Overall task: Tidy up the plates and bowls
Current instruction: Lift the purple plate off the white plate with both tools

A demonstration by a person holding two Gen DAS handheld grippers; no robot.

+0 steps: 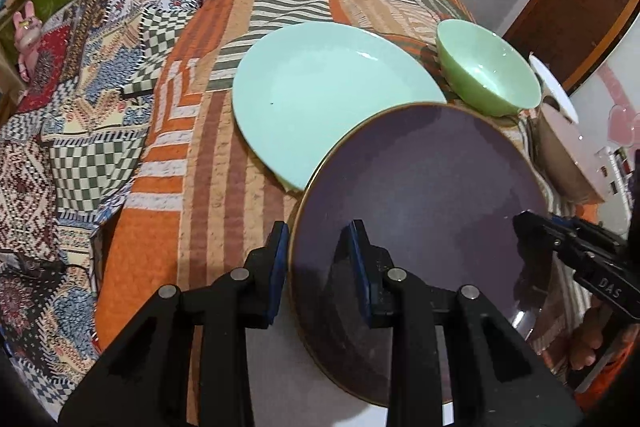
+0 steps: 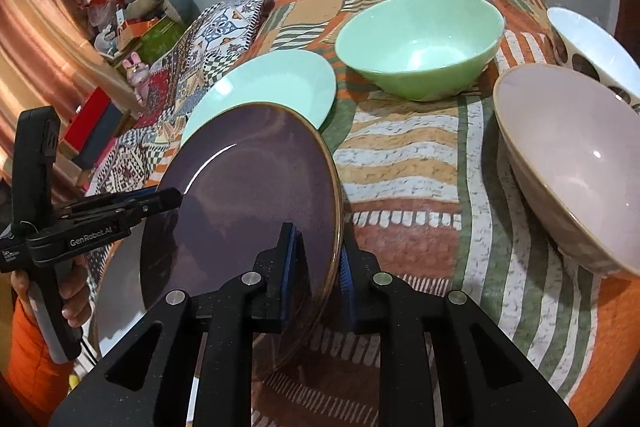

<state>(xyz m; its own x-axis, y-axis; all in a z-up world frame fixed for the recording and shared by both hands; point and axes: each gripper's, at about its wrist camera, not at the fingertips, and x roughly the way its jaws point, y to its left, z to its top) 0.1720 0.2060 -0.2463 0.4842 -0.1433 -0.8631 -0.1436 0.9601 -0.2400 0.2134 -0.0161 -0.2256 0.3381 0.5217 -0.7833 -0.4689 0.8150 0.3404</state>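
Both grippers pinched the purple plate [image 1: 420, 195] by its rim, one on each side. The left gripper [image 1: 320, 259] had one blue pad outside the rim and the other on the plate's upper face, the two closed on the edge nearest it. The right gripper [image 2: 318, 259] gripped the opposite edge in the same way, its pads pressed tight with the brown rim between them; in the left wrist view its black fingertips met the plate's far right side. The plate sat tilted between the two sets of fingers, its far edge overlapping the mint plate [image 1: 320, 95], which lay flat on the patterned bedspread [image 1: 208, 155] just beyond the left gripper's fingers. Past the mint plate, to the right of those fingers, stood the green bowl [image 2: 420, 43]. To the right of the right gripper's fingers sat a pale pink bowl [image 2: 576, 163], and beyond it a white bowl with dark spots [image 2: 588, 43].
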